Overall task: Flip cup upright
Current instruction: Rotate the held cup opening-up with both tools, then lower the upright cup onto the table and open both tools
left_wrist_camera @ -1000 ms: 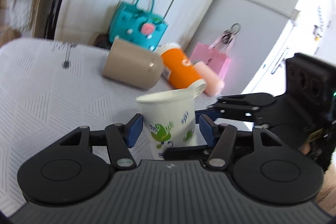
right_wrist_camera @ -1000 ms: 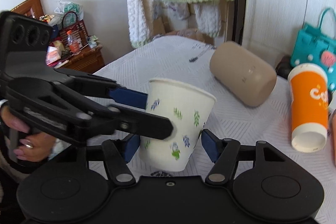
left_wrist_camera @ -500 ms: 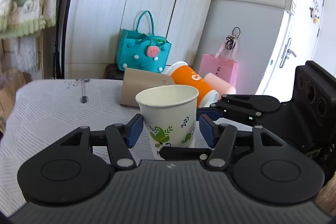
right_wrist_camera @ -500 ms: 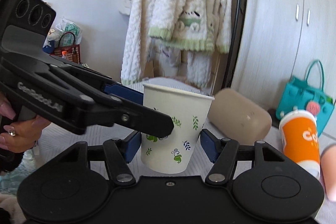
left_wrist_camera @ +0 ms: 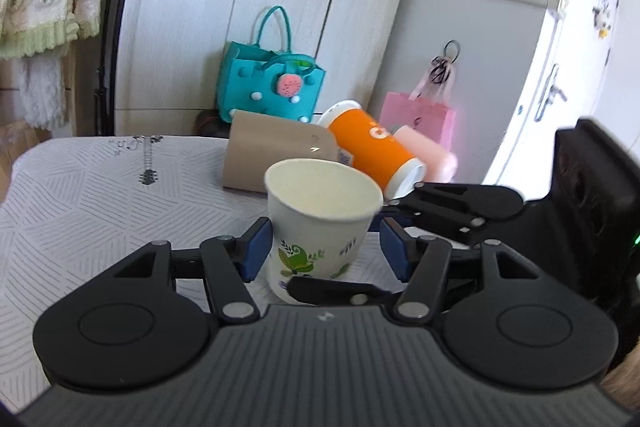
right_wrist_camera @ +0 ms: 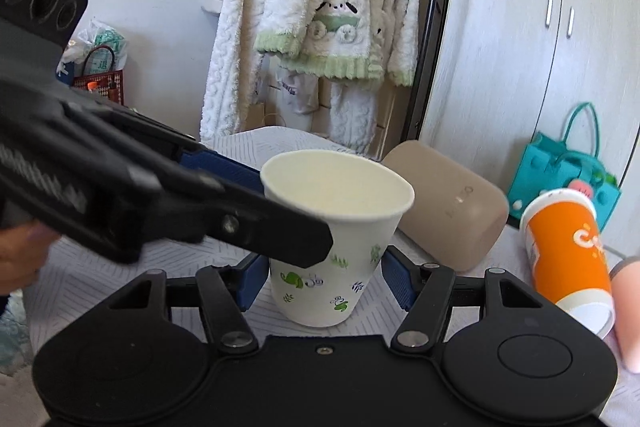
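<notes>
Left wrist view: left gripper [left_wrist_camera: 325, 247] stands wide, blue pads either side of the paper cup [left_wrist_camera: 320, 223], w/ a gap on the right side; left pad looks just at the cup wall, contact can't be told. Right gripper [left_wrist_camera: 384, 215] comes in from the right, one finger crossing low in front of the cup, the other behind it; whether it pinches the cup can't be told. In the right wrist view its own blue pads [right_wrist_camera: 394, 281] sit apart from the cup [right_wrist_camera: 332, 243].

Cup is mouth-up, long axis near vertical w/ a slight tilt, base at the counter [left_wrist_camera: 80, 195]. White w/ green leaf prints, inside shows nothing.

Behind it lie a beige cup [left_wrist_camera: 276, 155], an orange cup [left_wrist_camera: 372, 151] w/ partial white lettering, unreadable, and a pink cup [left_wrist_camera: 432, 155], all on their sides. Beige one has small embossed writing, too blurred to read.
</notes>
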A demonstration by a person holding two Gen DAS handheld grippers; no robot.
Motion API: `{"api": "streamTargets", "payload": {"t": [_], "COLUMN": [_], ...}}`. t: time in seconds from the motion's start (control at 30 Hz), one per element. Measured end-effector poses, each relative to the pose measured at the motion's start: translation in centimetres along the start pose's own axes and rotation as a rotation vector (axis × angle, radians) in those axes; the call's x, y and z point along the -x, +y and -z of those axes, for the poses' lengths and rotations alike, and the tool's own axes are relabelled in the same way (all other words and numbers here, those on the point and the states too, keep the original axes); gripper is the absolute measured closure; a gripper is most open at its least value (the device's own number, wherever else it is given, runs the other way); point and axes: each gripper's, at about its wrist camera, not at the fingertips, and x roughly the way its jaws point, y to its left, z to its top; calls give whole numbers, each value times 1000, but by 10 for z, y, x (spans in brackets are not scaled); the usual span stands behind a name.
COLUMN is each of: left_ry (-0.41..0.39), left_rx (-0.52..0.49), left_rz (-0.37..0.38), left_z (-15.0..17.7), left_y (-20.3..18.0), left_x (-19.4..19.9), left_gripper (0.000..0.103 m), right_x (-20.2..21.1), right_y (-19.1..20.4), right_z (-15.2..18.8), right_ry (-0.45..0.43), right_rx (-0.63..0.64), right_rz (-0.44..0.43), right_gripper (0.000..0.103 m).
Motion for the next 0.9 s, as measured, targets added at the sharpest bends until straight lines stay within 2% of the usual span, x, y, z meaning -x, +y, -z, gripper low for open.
{"api": "streamTargets", "payload": {"t": [0.17,0.33,0.43,0.57,0.63,0.7,0.8,0.9], "left_ry": [12,10,9,4,12,17,25,45], "left_rx": [-16,-45,-62,-89,-70,-39,-19,-60], "left_rz": [-21,-47,-56,-75,-66,-45,-44,-76], "left_z": [3,7,8,10,9,9,7,5], "left_y": [-2,-5,-9,-16,-16,-14,-16,-23], "left_x": [-6,-7,-10,-12,-11,-7,-1,5], "left_gripper": [45,52,52,52,52,44,35,34], "right_x": [0,0,1,1,0,2,11,24], "right_y": [-3,3,7,6,7,10,11,11], "right_z": [5,9,11,9,9,11,14,16], "right_ry": [0,-6,-5,9,34,36,31,28], "right_rx": [-11,38,83,77,78,81,72,50], "right_rz": [-25,6,41,62,67,101,111,125], "right_gripper": [36,36,36,35,24,18,15,12]}}
